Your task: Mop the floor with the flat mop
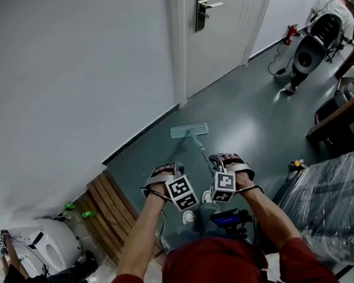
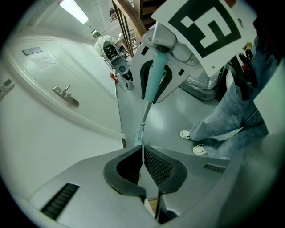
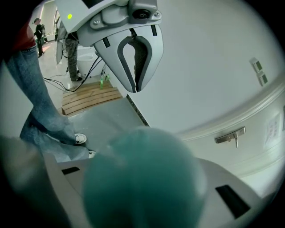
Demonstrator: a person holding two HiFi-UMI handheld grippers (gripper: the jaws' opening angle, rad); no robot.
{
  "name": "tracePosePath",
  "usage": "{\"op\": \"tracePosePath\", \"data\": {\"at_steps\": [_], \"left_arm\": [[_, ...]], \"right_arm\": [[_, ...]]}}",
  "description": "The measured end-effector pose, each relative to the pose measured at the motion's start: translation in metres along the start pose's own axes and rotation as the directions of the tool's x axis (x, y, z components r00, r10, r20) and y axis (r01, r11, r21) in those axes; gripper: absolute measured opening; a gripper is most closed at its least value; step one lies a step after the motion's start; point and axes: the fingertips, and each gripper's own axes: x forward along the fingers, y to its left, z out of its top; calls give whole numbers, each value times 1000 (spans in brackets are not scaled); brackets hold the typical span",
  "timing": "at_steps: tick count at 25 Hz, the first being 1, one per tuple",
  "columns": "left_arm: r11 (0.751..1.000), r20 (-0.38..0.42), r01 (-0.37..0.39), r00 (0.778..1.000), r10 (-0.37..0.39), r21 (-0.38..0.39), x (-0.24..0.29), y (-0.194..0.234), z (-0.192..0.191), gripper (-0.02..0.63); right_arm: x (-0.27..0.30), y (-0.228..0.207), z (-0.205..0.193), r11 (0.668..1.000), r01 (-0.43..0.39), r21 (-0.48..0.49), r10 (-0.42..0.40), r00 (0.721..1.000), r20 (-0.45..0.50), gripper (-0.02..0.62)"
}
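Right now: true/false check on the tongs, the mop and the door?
1. The right tongs are clamped on the teal mop handle. True.
2. The left tongs grip the handle too. False: they are shut on nothing, beside it.
3. The mop head lies on the floor near the door. True.
4. The door stands open. False: it is closed.
5. The wooden slats lie on the person's left. True.
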Motion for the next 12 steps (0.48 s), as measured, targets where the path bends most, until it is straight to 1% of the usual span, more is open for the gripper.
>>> {"op": "tracePosePath", "data": {"at_steps": [2, 8, 12], "left_arm": [[1000, 6, 7, 1000, -7, 0, -5, -9, -4, 28], [999, 2, 32, 999, -32, -7, -17, -36, -14, 28], [1000, 0, 24, 1000, -24, -19, -23, -53, -12, 28]], "right_arm": [[-4, 10, 0, 1000, 4, 8, -4, 1000, -3, 118], [-17, 31, 9, 1000, -18, 1, 18, 1000, -19, 118], [-26, 49, 4, 1000, -25, -8, 25, 999, -23, 118]]}}
